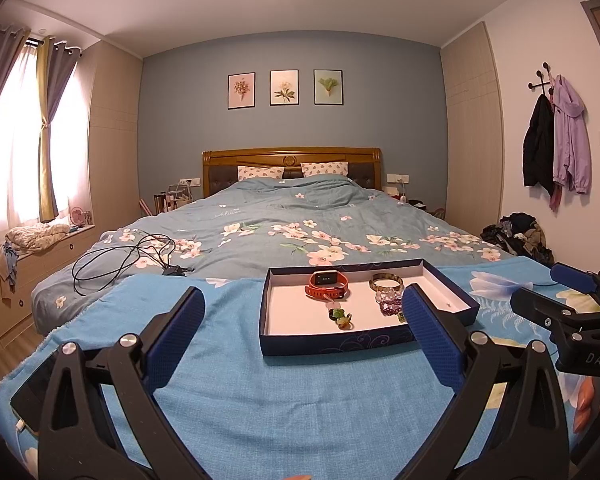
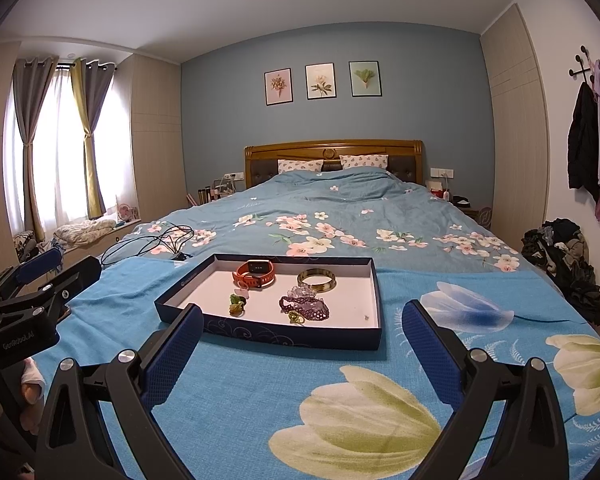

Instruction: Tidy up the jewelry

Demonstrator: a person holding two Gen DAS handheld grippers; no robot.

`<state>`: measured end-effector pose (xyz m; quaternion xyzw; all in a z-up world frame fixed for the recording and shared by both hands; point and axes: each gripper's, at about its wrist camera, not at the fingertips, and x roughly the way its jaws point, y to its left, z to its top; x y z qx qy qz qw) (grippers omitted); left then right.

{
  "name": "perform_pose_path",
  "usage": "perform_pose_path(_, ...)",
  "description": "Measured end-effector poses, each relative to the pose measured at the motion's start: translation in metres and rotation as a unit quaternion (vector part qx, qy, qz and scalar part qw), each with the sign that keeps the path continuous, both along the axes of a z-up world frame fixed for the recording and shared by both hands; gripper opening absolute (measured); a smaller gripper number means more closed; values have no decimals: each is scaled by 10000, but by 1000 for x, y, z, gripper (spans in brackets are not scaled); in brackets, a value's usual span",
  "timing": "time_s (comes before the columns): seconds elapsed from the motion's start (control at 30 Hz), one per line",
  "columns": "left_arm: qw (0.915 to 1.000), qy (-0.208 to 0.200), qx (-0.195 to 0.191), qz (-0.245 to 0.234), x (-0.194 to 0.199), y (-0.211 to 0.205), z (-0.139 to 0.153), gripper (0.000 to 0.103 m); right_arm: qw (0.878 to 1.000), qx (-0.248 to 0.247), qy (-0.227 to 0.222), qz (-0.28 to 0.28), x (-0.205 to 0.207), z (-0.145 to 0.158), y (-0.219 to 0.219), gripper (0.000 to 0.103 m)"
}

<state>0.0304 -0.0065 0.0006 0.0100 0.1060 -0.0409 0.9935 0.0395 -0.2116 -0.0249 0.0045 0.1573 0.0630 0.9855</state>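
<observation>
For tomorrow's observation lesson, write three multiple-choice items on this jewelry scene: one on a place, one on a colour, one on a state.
1. Where does the watch lie?
A. In the tray
B. On a pillow
C. On the floor

2. What colour is the watch strap?
A. Black
B. Orange-red
C. White

3. How do the jaws of the right gripper stand?
A. Shut on the bangle
B. Shut on nothing
C. Open and empty

Answers: 1 A, it lies on the tray's white floor near the far wall. 2 B, the band is orange-red. 3 C, the blue pads are wide apart above the blanket.
</observation>
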Motion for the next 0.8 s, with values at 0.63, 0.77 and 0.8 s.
perform_pose_path(0.63, 10000, 42, -3, -4, 1, 3, -3, 97, 10000, 0, 4, -6, 1, 0, -1, 96)
perform_pose_path(0.77, 10000, 31, -8, 12, 1, 4, -3, 97, 10000, -3, 4, -8, 1, -1, -1, 96)
perform_pose_path(0.8, 10000, 33, -4, 9, 2, 4, -3, 97, 10000, -5, 8, -11, 1, -1, -1, 96)
